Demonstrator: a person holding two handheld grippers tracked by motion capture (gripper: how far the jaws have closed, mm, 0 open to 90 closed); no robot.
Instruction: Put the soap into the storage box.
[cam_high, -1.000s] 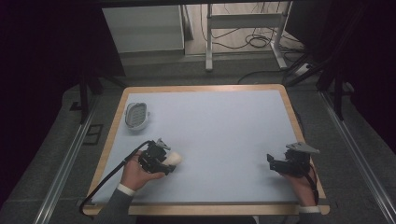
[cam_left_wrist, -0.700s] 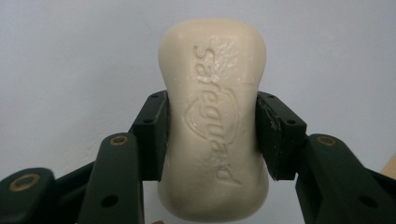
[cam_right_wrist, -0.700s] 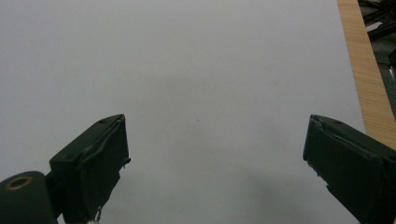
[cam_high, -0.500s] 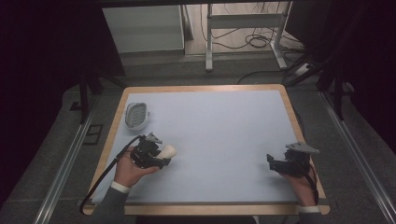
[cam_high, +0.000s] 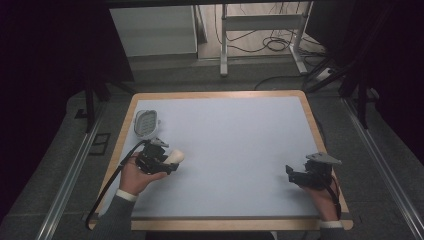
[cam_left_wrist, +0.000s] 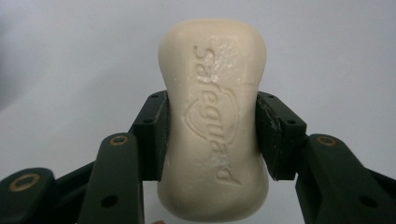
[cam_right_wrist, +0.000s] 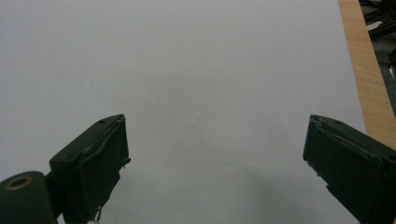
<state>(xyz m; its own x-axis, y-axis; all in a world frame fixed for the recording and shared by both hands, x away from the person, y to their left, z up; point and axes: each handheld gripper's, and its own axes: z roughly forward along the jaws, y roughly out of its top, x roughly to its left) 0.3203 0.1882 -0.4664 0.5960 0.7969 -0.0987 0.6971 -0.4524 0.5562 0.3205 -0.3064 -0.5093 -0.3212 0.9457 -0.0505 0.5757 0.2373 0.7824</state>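
I hold the soap (cam_left_wrist: 213, 121) clamped at its waist in the left fingers (cam_high: 169, 161), at 8 o'clock on the desk (cam_high: 235, 145), the dish (cam_high: 145, 123) near at 11. Soap is slick; it may squirt free. My right fingers (cam_right_wrist: 215, 163) gape, empty.

White soap dish (cam_high: 146, 123) near table's (cam_high: 240, 125) far-left corner; metal frame legs (cam_high: 260, 35), cables (cam_high: 280, 45) beyond.
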